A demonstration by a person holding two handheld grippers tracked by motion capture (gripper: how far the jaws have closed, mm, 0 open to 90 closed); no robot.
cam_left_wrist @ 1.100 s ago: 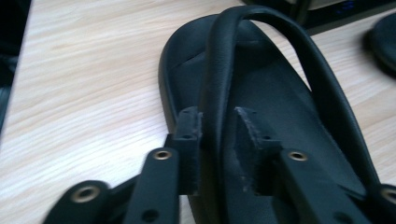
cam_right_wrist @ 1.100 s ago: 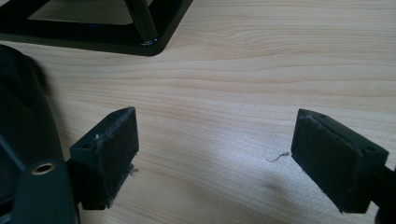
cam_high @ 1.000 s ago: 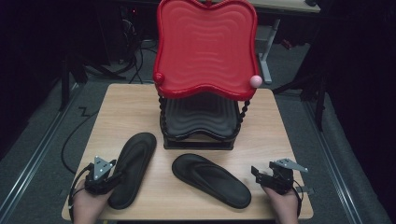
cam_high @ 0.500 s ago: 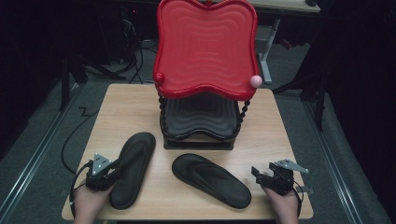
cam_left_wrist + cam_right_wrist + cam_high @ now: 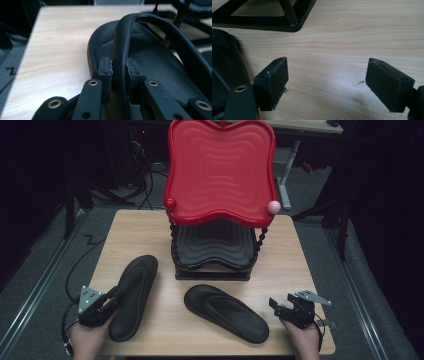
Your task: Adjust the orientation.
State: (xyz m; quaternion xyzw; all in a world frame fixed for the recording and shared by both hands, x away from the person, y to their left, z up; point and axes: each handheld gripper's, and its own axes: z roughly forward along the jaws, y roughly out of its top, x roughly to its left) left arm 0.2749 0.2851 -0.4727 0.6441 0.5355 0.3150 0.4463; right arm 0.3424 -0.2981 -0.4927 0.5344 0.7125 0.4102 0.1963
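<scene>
1. Currently the left gripper (image 5: 118, 82) is closed on the strap (image 5: 120, 50) of the left sandal (image 5: 132, 295); both pads press the strap's sides in the left gripper view.
2. Strap looks like soft rubber tube, so it should flex under load. My guess: sandal is light, sole bends, toe end will droop if lifted by the strap alone.
3. Strap is the sensible hold: raised off the footbed, narrow enough for the jaws. The sole edge is broad and flat on the tabletop (image 5: 300, 250), harder to pinch.
4. Rubber on pad should grip well; slip risk seems low, swing risk higher.
5. Left hand (image 5: 87, 340) sits at the tabletop's near-left corner, gripper pointing forward and a bit inward along the sandal's heel end.
6. Right gripper (image 5: 280, 309) is wide open, holding nothing; bare wood shows between its jaws in the right gripper view.
7. Right hand (image 5: 302, 332) rests at the near-right edge, gripper aimed left toward the second sandal (image 5: 225, 312), just beside its end, not touching that I can tell.
8. Second sandal lies diagonally mid-tabletop, strap side up.
9. Behind both: a rack (image 5: 215, 255) with a black lower tray and red top tray (image 5: 220, 170), empty.
</scene>
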